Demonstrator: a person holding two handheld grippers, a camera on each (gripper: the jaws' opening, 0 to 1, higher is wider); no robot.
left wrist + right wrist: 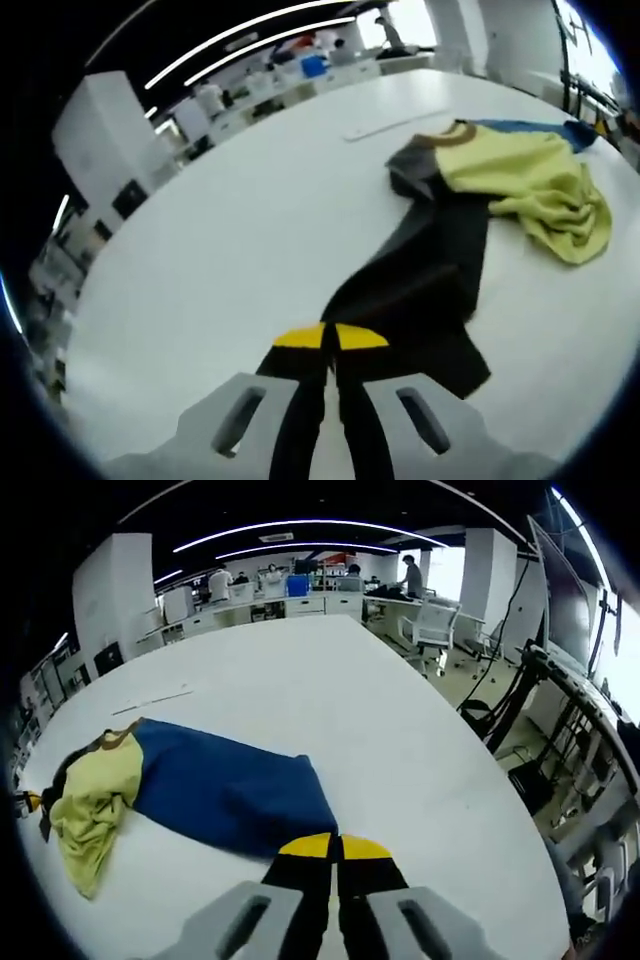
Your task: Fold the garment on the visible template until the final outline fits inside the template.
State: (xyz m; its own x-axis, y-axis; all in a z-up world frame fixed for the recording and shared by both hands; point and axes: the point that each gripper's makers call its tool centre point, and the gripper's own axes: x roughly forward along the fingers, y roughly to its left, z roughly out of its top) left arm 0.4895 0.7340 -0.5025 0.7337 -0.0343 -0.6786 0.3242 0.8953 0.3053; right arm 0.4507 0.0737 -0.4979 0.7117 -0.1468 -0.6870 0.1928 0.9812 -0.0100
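Open-plan room with a dark ceiling crossed by curved white light strips (300, 525) and a white pillar (112, 590). White counters (300, 605) line the far wall; an office chair (432, 630) stands near bright windows (445, 575).

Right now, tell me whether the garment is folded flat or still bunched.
Still bunched. The garment lies stretched across the table, its yellow part crumpled in a heap; both grippers look shut on its ends.
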